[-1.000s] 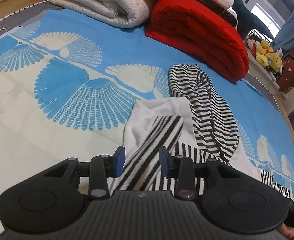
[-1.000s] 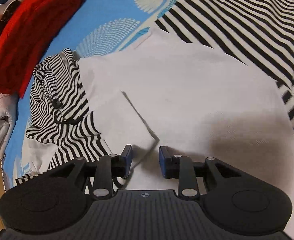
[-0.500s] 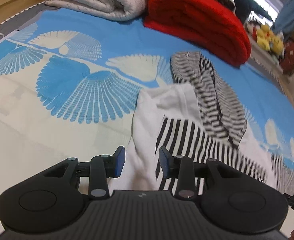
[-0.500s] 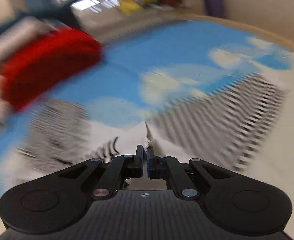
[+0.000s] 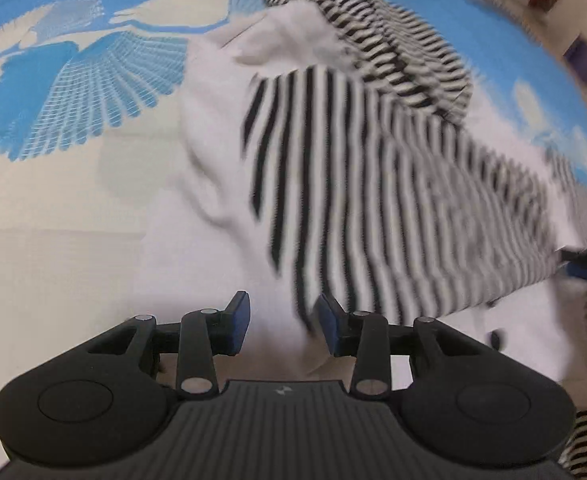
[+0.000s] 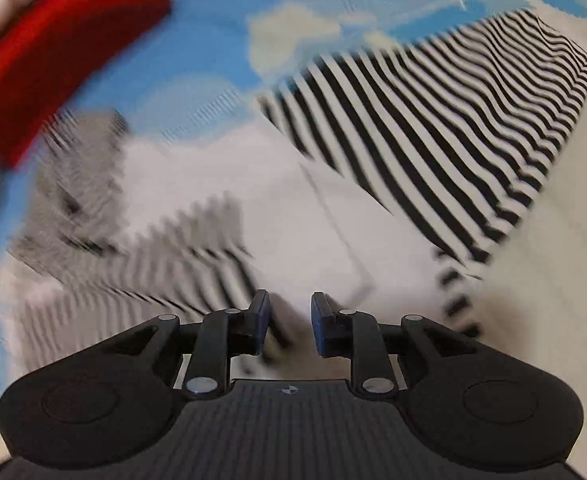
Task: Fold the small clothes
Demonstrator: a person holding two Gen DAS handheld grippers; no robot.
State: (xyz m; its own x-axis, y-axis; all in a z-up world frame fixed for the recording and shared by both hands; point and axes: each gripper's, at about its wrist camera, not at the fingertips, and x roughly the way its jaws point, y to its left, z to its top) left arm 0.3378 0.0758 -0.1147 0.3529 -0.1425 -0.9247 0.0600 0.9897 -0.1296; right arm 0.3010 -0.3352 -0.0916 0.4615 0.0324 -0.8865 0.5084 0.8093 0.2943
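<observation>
Black-and-white striped garment with white panels [image 5: 373, 184] is spread on the blue and cream patterned bedcover [image 5: 53, 92], partly folded; a striped section is laid over the white cloth. Both views are blurred by motion.

Left gripper [image 5: 283, 322] is seen pointed steeply down just over the near edge of the garment. Its jaws are held apart; white cloth and the tip of a striped edge are seen in the gap, but the blue pads [image 5: 240, 322] are not pressed on it.

Right gripper [image 6: 286, 322] is likewise aimed down over the white panel [image 6: 293, 208], with striped cloth [image 6: 433, 132] to its right and far side. Its jaws have just been opening; the pads stand apart, and nothing is pinched. White cloth lies below the gap.

Red rolled blanket [image 6: 53, 52] is noted at the far left in the right wrist view.
</observation>
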